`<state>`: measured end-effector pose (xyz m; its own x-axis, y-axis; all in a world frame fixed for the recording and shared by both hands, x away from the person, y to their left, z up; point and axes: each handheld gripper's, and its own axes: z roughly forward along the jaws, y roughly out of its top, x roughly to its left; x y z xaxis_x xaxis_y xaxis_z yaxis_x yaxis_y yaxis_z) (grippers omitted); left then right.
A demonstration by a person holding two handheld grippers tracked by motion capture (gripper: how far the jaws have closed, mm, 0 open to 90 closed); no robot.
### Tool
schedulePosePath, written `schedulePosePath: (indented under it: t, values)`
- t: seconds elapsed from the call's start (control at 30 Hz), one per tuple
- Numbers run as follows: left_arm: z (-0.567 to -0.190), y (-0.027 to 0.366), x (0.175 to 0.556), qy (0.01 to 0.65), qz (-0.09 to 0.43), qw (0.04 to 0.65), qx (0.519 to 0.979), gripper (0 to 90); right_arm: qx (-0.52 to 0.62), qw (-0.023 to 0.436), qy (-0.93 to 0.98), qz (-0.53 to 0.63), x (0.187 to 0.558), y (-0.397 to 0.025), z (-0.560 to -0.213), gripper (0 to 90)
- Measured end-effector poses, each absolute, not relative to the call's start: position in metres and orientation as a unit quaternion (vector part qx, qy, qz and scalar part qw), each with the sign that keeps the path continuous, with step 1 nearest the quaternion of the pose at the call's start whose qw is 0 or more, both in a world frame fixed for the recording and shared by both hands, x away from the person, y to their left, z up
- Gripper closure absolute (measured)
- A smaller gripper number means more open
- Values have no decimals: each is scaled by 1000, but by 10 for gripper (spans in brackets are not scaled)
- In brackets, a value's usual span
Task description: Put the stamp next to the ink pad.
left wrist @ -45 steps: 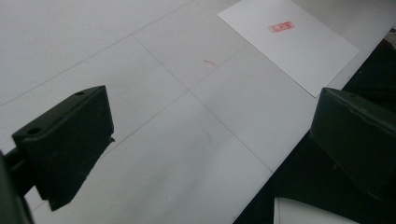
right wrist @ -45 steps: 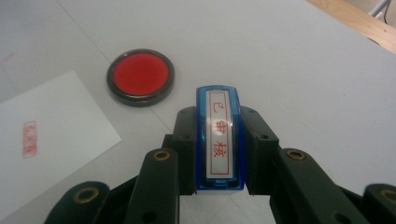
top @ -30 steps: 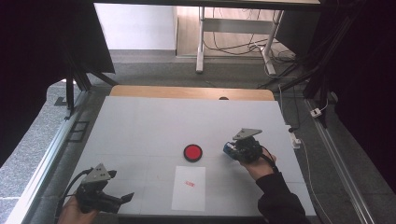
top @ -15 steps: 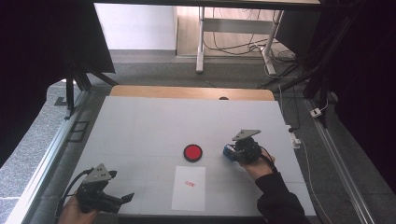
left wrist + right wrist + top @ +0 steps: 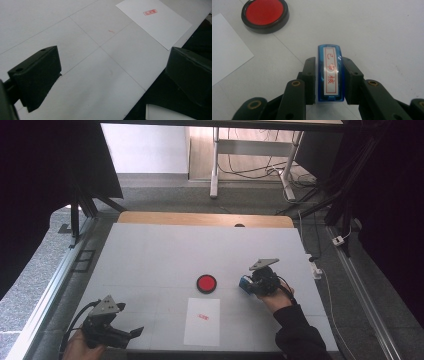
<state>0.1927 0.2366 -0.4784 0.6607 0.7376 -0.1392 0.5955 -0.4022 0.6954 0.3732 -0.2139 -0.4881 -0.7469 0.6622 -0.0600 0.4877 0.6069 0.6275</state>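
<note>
The white table [image 5: 150, 260] is lying bare but for a few things. Nearest, the left gripper [image 5: 131, 334] is idling with jaws spread wide. The right gripper [image 5: 329, 80] is clamping a blue stamp [image 5: 330, 72] by its long flat sides; it looks light, rigid and slick. Beyond are sitting a paper sheet [image 5: 202, 321] and a red ink pad [image 5: 206, 283].

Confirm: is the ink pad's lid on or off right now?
Off. The ink pad shows its bare red surface inside the black rim, no lid over it, left of the blue stamp.
</note>
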Motion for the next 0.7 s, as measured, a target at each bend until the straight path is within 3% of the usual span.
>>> schedulePosePath:
  t: [0.37,0.7]
  values:
    - [-478,238,193,403,95,374,830,0,328,156,878,311,371,-213,-483,575]
    - [-478,238,193,404,94,375,829,0,336,155,867,333,364,-213,-472,419]
